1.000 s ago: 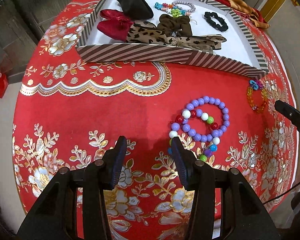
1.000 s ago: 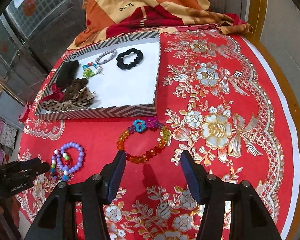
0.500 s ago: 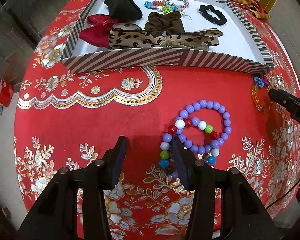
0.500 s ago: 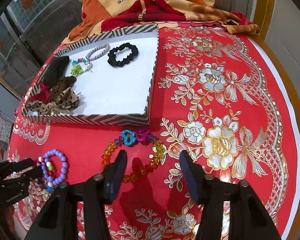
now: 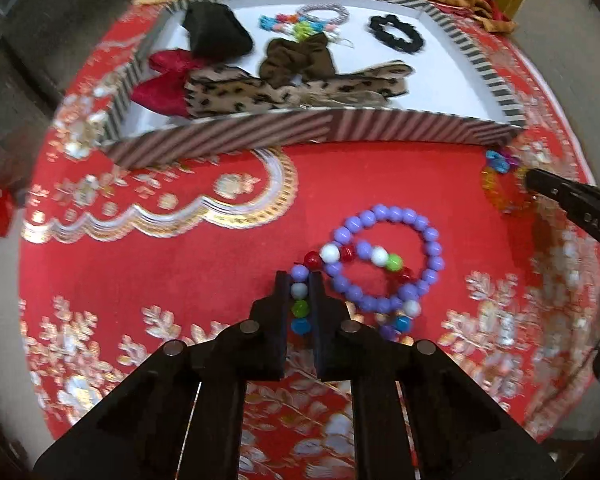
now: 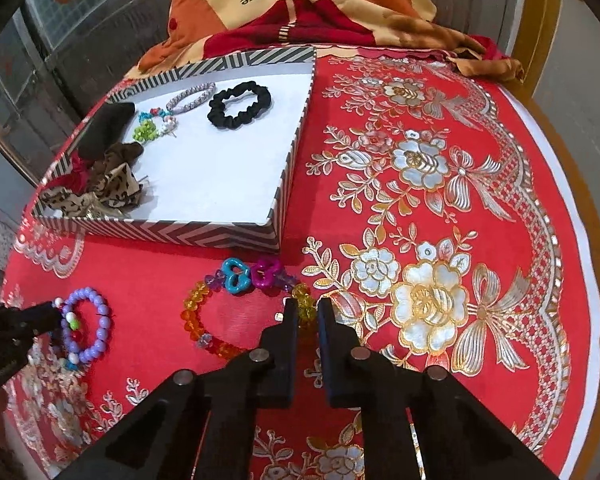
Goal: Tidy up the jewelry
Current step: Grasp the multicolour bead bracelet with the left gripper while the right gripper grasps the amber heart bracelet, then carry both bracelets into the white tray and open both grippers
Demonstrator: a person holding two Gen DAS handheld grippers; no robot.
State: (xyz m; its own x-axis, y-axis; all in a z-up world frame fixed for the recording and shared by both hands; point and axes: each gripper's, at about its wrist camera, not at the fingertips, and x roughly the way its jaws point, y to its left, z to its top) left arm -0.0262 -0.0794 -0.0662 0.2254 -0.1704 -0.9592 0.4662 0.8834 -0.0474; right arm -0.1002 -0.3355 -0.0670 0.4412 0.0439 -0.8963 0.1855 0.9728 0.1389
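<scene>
On the red embroidered tablecloth (image 6: pixel 148 280), our left gripper (image 5: pixel 305 280) and right gripper (image 6: pixel 308 312) have just been closing, each now pinching its bracelet: purple bead bracelet (image 5: pixel 392 264); amber bead bracelet (image 6: pixel 204 316); both seem ready for the striped tray (image 6: pixel 160 232).

The red cloth (image 6: pixel 500 184) over the bench is woven fabric with shiny gold and silver embroidered flowers; the striped box (image 6: pixel 204 232) looks like matt card with a smooth white paper floor; the purple bead bracelet (image 5: pixel 392 264) is glossy plastic, its beads smooth and round; the amber bracelet (image 6: pixel 204 320) has clear, faceted, glassy beads; the black scrunchie (image 6: pixel 239 105) is soft matt cloth; the leopard bow (image 5: pixel 292 92) is printed fabric; each hand-held gripper, left (image 5: pixel 305 300) and right (image 6: pixel 308 320), is matt black plastic with dull metal pins.
</scene>
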